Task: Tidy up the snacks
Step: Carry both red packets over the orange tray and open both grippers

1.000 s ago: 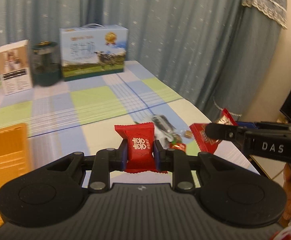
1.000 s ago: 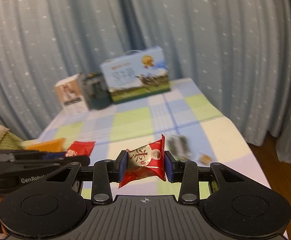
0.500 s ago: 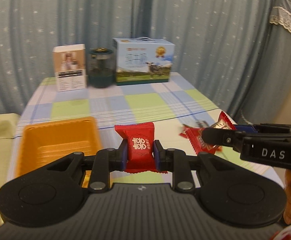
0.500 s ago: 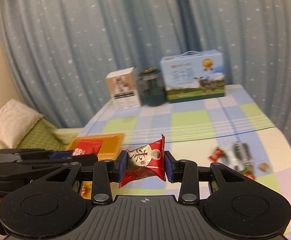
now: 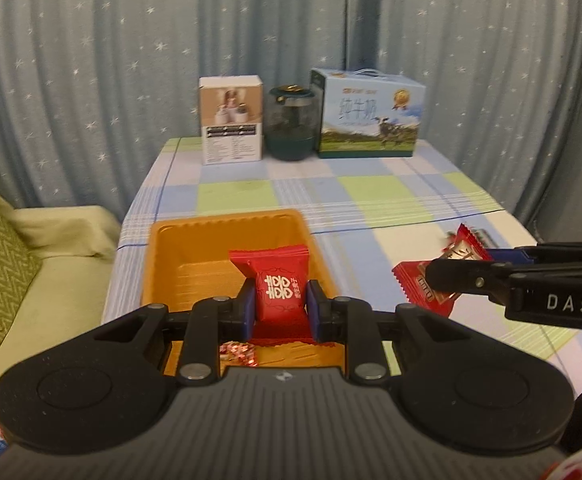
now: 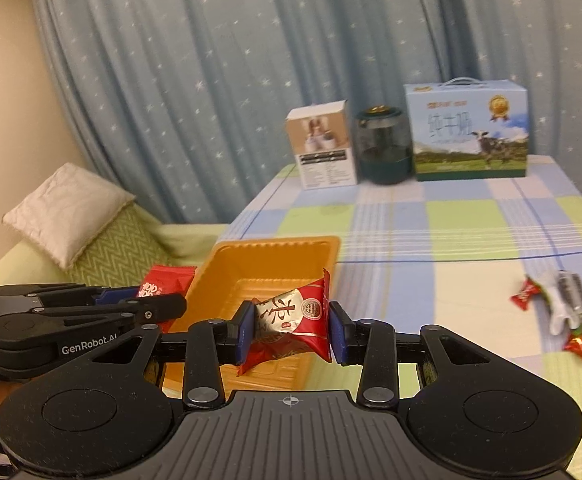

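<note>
My left gripper (image 5: 281, 308) is shut on a red square snack packet (image 5: 279, 292) with a white double-happiness mark, held above the orange tray (image 5: 195, 252). A small shiny wrapped candy (image 5: 238, 353) lies in the tray's near end. My right gripper (image 6: 289, 333) is shut on a red and silver candy (image 6: 291, 316), just over the tray's (image 6: 251, 264) near right side. In the left wrist view the right gripper (image 5: 451, 276) shows at right with its candy. In the right wrist view the left gripper (image 6: 147, 300) shows at left with its red packet (image 6: 163, 280).
Several loose candies (image 6: 563, 304) lie on the checked tablecloth (image 6: 451, 232) at right. A white box (image 5: 231, 124), a dark green jar (image 5: 291, 124) and a blue milk carton (image 5: 367, 120) stand at the table's far edge. A sofa with cushions (image 6: 71, 208) is left.
Both grippers have swung left with their snacks, from over the loose candies at the table's right to over the orange tray. Both stay shut.
</note>
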Available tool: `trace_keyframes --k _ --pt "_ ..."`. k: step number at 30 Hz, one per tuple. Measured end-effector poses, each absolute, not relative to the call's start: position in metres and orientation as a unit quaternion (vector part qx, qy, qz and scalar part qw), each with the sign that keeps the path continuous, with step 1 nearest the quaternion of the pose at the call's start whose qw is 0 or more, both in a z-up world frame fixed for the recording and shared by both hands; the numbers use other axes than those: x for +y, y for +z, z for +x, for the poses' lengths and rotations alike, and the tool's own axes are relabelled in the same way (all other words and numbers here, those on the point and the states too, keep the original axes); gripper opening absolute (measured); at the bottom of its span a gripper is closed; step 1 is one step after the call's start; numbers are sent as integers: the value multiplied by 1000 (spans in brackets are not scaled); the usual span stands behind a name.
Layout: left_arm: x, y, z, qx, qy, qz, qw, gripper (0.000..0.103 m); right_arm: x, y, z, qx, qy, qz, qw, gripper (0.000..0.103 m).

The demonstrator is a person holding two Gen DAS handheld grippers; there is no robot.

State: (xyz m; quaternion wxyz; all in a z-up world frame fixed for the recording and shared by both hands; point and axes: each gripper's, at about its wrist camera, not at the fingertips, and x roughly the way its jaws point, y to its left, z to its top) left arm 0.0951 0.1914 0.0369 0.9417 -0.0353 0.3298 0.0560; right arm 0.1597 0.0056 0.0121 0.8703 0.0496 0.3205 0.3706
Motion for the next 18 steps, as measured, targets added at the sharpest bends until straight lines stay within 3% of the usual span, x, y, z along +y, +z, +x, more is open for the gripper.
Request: trace_keyframes --k 18 --pt "244 -6 109 354 66 -59 931 23 77 -33 187 358 386 30 850 39"
